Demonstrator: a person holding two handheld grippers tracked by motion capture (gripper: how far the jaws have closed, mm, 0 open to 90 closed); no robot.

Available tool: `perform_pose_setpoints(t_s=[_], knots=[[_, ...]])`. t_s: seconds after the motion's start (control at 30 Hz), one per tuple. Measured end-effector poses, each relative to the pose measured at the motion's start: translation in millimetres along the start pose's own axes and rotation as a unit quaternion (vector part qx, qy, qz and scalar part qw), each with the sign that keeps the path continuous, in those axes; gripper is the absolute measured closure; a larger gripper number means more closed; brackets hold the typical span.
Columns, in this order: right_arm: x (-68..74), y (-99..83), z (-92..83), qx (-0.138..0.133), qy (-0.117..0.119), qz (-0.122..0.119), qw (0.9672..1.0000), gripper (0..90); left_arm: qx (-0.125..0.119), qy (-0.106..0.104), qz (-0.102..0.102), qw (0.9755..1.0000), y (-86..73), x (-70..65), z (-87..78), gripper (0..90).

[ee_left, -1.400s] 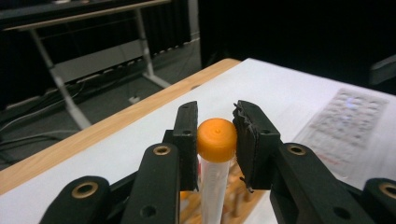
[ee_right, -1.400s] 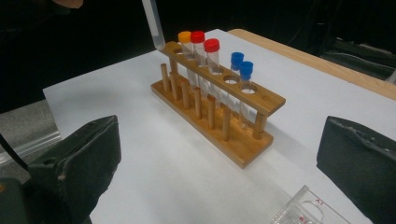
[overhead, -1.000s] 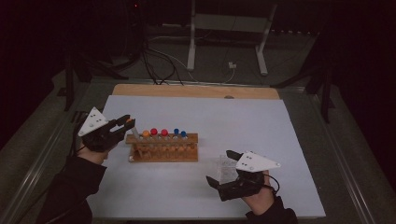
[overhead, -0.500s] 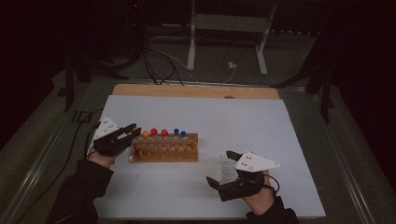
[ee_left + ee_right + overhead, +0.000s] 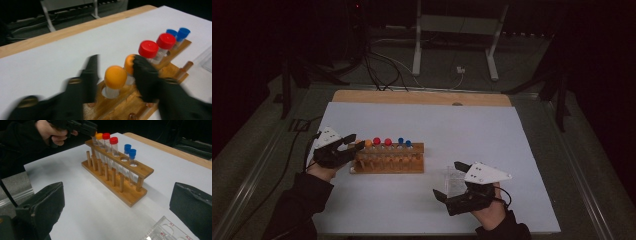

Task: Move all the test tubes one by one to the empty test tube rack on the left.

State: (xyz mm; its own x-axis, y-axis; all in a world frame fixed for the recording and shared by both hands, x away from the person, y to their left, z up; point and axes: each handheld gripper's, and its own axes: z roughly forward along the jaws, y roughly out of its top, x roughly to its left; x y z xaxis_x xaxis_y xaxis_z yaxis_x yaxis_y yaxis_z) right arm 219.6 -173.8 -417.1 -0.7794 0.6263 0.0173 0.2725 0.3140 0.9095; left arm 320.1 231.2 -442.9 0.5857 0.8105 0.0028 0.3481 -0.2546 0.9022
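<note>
The orange-capped tube (image 5: 115, 81) stands upright in the end hole of a wooden rack (image 5: 388, 159), at the rack's left end on the white sheet (image 5: 472, 125) that covers the table. The left gripper (image 5: 350, 143) sits at that end, and its jaws have just been opening: in the left gripper view they stand on either side of the orange cap with a gap on the left side, while the right jaw overlaps a second orange cap (image 5: 129, 63) just behind it, so contact there cannot be told through the blur. The tube rests in its hole, not lifted.

Farther along the rack stand two red-capped tubes (image 5: 156, 47) and then two blue-capped tubes (image 5: 178, 33), all upright in the far row of holes; the right gripper view shows an empty hole among them and a row of bare wooden pegs (image 5: 106, 171) along the rack's near side.

The right gripper (image 5: 451, 181) lies well apart from the rack, at the near right of the sheet, held level in the person's hand. Its jaws stand wide apart with nothing between them. Just beside it lies a clear plastic tray (image 5: 166, 231) with printed marks. A strip of bare wooden tabletop (image 5: 422, 97) shows beyond the sheet's far edge.
</note>
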Motion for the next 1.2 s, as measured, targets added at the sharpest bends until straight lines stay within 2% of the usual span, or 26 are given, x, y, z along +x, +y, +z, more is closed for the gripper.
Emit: perform_pose_setpoints(t_s=[0.17, 0.2, 0.23, 0.27, 0.3, 0.37, 0.57, 0.67, 0.73, 0.77, 1.03, 1.2], knots=[[-1.3, 0.1, -1.6, -0.001, -0.003, 0.001, 1.0000, 0.0, -0.020, -0.007, -0.004, 0.9998, 7.4, -5.3, -14.6, 32.5], [-1.5, 0.1, -1.9, -0.002, -0.003, 0.002, 1.0000, 0.0, -0.023, -0.018, -0.015, 0.9995, 9.5, -7.6, -19.1, 26.3], [-1.9, 0.1, -2.5, -0.002, -0.003, 0.002, 1.0000, 0.0, -0.024, -0.018, -0.016, 0.9994, 10.0, -8.6, -20.8, 17.7], [-2.2, 0.0, -2.7, -0.002, -0.004, 0.002, 1.0000, 0.0, -0.030, -0.027, -0.016, 0.9990, 10.2, -10.6, -24.5, 16.5], [-2.7, -0.2, -2.8, -0.002, -0.005, 0.003, 1.0000, 0.0, -0.037, -0.049, -0.014, 0.9980, 10.1, -12.7, -28.2, 15.4], [-4.2, -0.7, -3.1, -0.001, -0.007, 0.004, 1.0000, 0.0, -0.040, -0.066, -0.012, 0.9969, 10.1, -19.4, -33.4, 4.5], [-5.8, -1.2, -5.0, -0.002, -0.010, 0.005, 0.9999, 0.0, -0.042, -0.100, 0.014, 0.9940, 5.8, -44.3, -45.1, 1.6], [-6.9, -1.7, -5.6, -0.003, -0.011, 0.006, 0.9999, 0.0, -0.047, -0.116, 0.015, 0.9920, 1.5, -54.6, -48.1, 1.2], [-7.4, -2.8, -5.6, -0.001, -0.012, 0.008, 0.9999, 0.0, -0.050, -0.115, 0.024, 0.9918, -2.2, -61.5, -48.6, 1.2], [-7.7, -3.5, -5.6, 0.000, -0.013, 0.007, 0.9999, 0.0, -0.050, -0.123, 0.024, 0.9909, -3.9, -64.0, -48.3, 1.2], [-10.6, -7.1, -7.0, 0.003, -0.016, 0.011, 0.9998, 0.0, -0.050, -0.150, 0.026, 0.9871, -23.8, -75.9, -40.9, 1.2], [-11.6, -8.3, -6.6, 0.004, -0.016, 0.012, 0.9998, 0.0, -0.048, -0.155, 0.032, 0.9862, -41.7, -82.8, -33.0, 1.2]])
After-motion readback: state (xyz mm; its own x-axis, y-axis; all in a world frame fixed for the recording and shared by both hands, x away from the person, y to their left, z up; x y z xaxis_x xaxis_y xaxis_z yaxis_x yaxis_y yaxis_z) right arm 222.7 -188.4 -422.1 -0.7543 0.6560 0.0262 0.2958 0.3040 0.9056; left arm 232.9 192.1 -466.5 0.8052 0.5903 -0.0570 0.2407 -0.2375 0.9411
